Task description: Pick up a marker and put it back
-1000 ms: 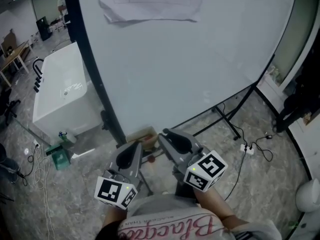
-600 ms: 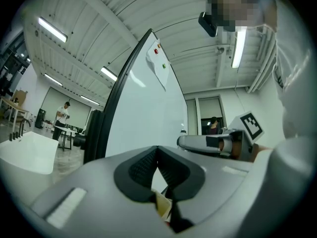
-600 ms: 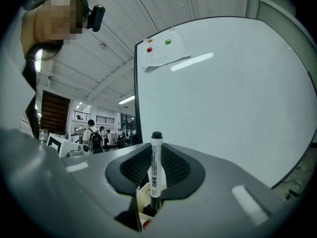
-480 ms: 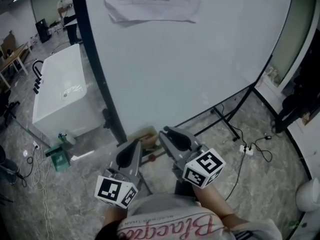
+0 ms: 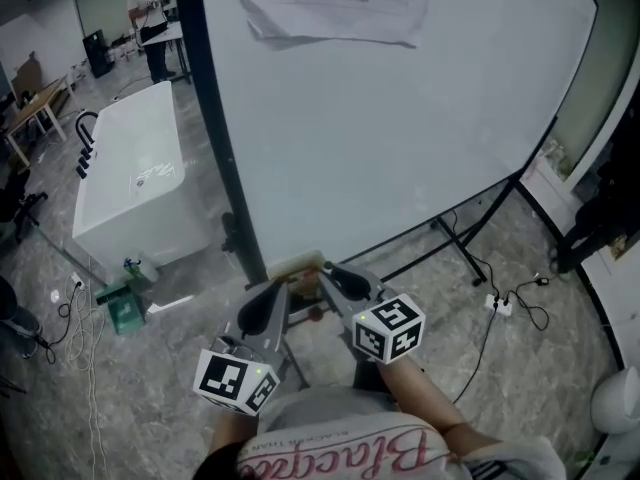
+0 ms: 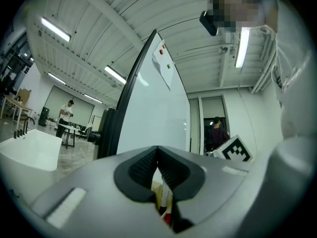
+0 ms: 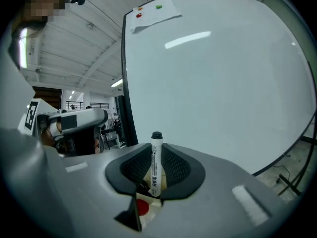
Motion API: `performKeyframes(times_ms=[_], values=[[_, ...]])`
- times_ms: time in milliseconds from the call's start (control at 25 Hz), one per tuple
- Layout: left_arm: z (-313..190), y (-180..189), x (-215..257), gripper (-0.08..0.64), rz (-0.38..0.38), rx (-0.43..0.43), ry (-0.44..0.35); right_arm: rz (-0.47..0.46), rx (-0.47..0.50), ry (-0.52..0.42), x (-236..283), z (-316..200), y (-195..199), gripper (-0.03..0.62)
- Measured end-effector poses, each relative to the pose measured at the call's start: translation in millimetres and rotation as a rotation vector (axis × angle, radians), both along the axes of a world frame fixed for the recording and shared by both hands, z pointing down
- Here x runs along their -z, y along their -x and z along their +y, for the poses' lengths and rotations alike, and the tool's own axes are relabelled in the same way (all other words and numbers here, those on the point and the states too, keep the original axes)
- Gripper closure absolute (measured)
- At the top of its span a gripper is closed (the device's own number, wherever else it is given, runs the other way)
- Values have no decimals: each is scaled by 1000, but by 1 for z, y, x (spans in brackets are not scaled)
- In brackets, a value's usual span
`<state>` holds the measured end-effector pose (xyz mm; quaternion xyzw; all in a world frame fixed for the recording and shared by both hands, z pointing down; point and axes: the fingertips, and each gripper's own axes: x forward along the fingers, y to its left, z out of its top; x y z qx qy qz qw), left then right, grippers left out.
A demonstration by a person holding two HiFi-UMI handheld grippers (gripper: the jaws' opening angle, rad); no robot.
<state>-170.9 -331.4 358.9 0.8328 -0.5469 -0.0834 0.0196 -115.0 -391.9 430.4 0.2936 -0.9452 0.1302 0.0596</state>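
In the right gripper view a white marker (image 7: 156, 163) with a black cap stands upright between the two pads, and my right gripper (image 7: 156, 168) is shut on it. Below it shows a red round cap (image 7: 142, 208) in a tan tray. In the head view both grippers hover by the whiteboard's (image 5: 400, 118) lower edge, the right gripper (image 5: 336, 274) and the left gripper (image 5: 272, 306) just before the tan tray (image 5: 293, 264). The left gripper (image 6: 158, 152) has its jaw tips meeting and holds nothing; behind its gap lies a marker (image 6: 166, 202) in the tray.
A sheet of paper (image 5: 340, 3) hangs at the whiteboard's top. The board's black stand legs (image 5: 455, 238) and a power strip with cables (image 5: 497, 303) lie on the floor to the right. A white tub (image 5: 130, 193) and a green object (image 5: 122, 314) stand left. A person (image 5: 150, 13) stands far back.
The right gripper, still holding the marker, has shifted slightly left and closer to the board's lower edge. The head view has swung a little. The left gripper has barely moved.
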Motion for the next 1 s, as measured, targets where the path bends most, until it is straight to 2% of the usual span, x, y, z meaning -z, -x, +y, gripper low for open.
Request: performKeyframes(times_ms=[200, 600, 760, 1000], values=[[0, 0, -3, 561, -4, -10, 11, 10, -4, 29, -11, -11, 3, 525], [0, 1, -4, 561, 6, -9, 9, 153, -82, -41, -23, -32, -6, 468], [1, 3, -3, 561, 11, -6, 5, 103, -96, -78, -6, -26, -16, 422], [1, 3, -3, 561, 21, -10, 6, 52, -90, -144, 33, -3, -34, 420]])
